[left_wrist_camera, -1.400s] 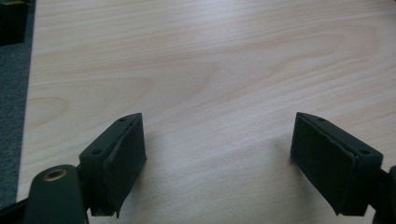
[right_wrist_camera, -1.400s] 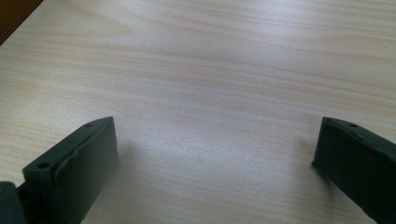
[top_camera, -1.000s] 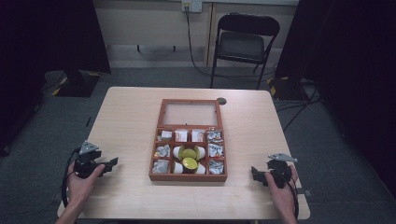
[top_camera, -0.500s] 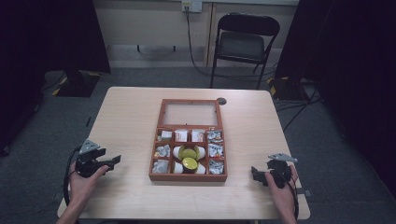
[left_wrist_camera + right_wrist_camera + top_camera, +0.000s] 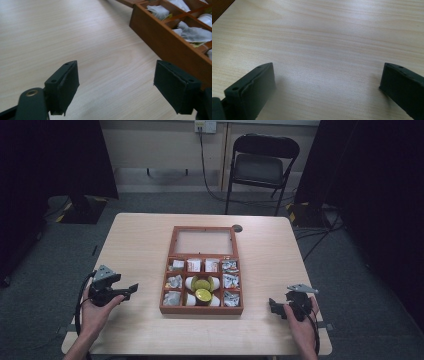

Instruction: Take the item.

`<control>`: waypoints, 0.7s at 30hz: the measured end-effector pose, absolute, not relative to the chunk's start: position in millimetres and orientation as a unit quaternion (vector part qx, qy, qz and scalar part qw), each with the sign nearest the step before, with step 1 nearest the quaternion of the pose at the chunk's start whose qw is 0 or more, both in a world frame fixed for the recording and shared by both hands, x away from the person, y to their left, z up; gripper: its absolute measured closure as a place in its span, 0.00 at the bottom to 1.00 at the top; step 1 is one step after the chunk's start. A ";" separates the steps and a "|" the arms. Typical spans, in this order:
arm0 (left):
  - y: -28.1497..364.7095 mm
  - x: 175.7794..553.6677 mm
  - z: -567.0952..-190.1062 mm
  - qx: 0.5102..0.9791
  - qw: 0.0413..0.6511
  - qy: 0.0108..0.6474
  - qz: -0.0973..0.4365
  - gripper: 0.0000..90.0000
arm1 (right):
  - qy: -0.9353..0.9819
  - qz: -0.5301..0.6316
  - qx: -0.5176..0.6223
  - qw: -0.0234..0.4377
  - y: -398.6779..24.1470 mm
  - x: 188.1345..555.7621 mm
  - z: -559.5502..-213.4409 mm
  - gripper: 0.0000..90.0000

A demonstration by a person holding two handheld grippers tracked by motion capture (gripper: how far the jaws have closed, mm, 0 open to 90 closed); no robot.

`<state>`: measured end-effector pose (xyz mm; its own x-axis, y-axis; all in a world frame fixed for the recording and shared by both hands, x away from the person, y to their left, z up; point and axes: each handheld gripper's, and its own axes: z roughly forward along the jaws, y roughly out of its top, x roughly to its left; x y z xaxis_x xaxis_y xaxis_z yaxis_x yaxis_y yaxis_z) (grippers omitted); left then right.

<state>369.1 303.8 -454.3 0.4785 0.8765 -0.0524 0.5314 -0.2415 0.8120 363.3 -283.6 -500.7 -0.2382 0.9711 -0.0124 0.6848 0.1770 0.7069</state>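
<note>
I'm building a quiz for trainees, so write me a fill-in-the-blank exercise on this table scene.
1. The brown wooden compartment box lies with its glass-paned lid ____.
2. The jaws of the left gripper stand ____, with nothing between them.
3. The right gripper hovers above the bare ____ table.
4. A black folding ____ stands beyond the table's far edge.

Missing words: open; open; wooden; chair

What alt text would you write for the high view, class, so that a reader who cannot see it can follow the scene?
An open wooden box with small compartments of packets and cups sits mid-table, lid laid back. A person's hands hold the left gripper and the right gripper on either side, both clear of it. A folding chair stands beyond.
</note>
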 end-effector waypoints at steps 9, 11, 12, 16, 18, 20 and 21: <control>284.6 379.5 -440.8 0.763 0.421 0.449 0.196 0.19 | 0.728 0.298 0.567 0.242 -283.7 363.9 -500.8 0.00; 280.2 381.3 -438.7 0.767 0.421 0.443 0.195 0.19 | 0.728 0.298 0.567 0.242 -283.7 363.9 -500.8 0.00; 278.1 382.1 -437.6 0.768 0.421 0.440 0.196 0.19 | 0.729 0.298 0.567 0.242 -283.8 363.9 -500.9 0.00; 270.5 384.5 -434.7 0.768 0.429 0.433 0.197 0.18 | 0.729 0.298 0.567 0.242 -283.8 363.9 -500.8 0.00; 269.8 385.2 -435.2 0.772 0.428 0.429 0.193 0.19 | 0.729 0.298 0.567 0.242 -283.8 363.9 -500.8 0.00; 268.7 386.0 -436.3 0.776 0.426 0.427 0.186 0.19 | 0.729 0.298 0.567 0.243 -283.7 363.9 -500.9 0.00; 268.1 385.9 -436.3 0.776 0.426 0.426 0.186 0.19 | 0.729 0.298 0.567 0.242 -283.7 363.8 -500.8 0.00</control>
<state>385.9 268.1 -436.3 0.5670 0.8204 -0.0735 0.5030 -0.2742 0.8196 363.8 -283.7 -500.8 -0.2394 0.9708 -0.0152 0.6817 0.1792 0.7094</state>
